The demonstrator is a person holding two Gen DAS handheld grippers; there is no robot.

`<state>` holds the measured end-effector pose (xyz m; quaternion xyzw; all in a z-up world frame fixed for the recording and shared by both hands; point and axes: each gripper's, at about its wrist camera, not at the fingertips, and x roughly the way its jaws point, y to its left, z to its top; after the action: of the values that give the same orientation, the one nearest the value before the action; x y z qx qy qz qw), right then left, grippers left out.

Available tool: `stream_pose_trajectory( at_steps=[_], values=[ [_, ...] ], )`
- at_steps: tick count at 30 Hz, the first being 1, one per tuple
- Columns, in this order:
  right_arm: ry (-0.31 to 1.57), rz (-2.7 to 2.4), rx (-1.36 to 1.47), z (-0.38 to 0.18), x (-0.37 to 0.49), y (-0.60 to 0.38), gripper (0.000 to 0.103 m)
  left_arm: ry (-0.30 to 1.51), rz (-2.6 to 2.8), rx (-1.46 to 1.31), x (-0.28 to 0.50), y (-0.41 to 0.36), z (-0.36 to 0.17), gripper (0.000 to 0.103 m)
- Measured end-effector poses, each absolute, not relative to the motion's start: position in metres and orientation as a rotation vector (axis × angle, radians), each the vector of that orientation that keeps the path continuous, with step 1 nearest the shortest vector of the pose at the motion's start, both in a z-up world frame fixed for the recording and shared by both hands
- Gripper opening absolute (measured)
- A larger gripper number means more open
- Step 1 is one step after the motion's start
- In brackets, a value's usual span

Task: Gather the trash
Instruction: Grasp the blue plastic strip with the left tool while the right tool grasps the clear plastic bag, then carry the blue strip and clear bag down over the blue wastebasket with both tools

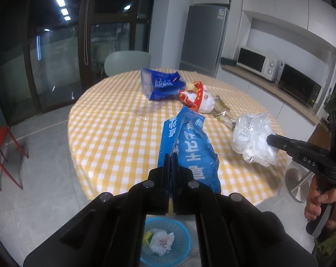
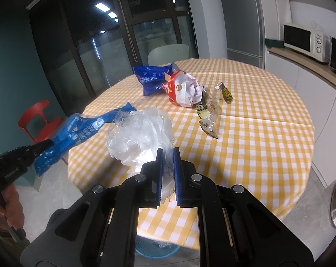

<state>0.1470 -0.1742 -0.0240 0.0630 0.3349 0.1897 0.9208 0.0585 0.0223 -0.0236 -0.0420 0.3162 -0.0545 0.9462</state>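
Trash in hand was the matter of this moment: the left gripper [image 1: 170,155] stood pinched flat on the near end of a long blue wrapper [image 1: 185,146], and the right gripper [image 2: 168,153] was nipped, with a thin gap between the pads, on a crumpled wad of clear plastic [image 2: 141,133]. Taking the blue waste basket [image 1: 165,240] as landmark, both held pieces hung above and beyond it, over the near edge of the round checked table [image 1: 114,133], while the basket itself sat on the floor directly beneath the left gripper, already holding a crumpled white scrap. The wrapper's long axis ran forward from the jaws, away from the basket, its free end pointing toward the table's middle; the wad had no clear axis. Judged from this layout, the left hand was nearer the basket. Farther from the basket, a blue bag [image 1: 159,84], a red-and-white wrapper [image 1: 196,99] and clear snack sleeves [image 2: 209,115] lay on the table.
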Motion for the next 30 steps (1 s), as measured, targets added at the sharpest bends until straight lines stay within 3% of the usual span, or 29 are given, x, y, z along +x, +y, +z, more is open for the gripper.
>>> stream_pose_trajectory(
  at_steps=[21, 30],
  values=[
    [0.681, 0.409, 0.09, -0.019, 0.044, -0.184, 0.008, 0.67, -0.13, -0.01, -0.076, 0.053, -0.013, 0.001],
    [0.757, 0.448, 0.048, -0.044, 0.006, -0.17, 0.008, 0.766, -0.118, 0.05, -0.109, 0.059, -0.037, 0.001]
  ],
)
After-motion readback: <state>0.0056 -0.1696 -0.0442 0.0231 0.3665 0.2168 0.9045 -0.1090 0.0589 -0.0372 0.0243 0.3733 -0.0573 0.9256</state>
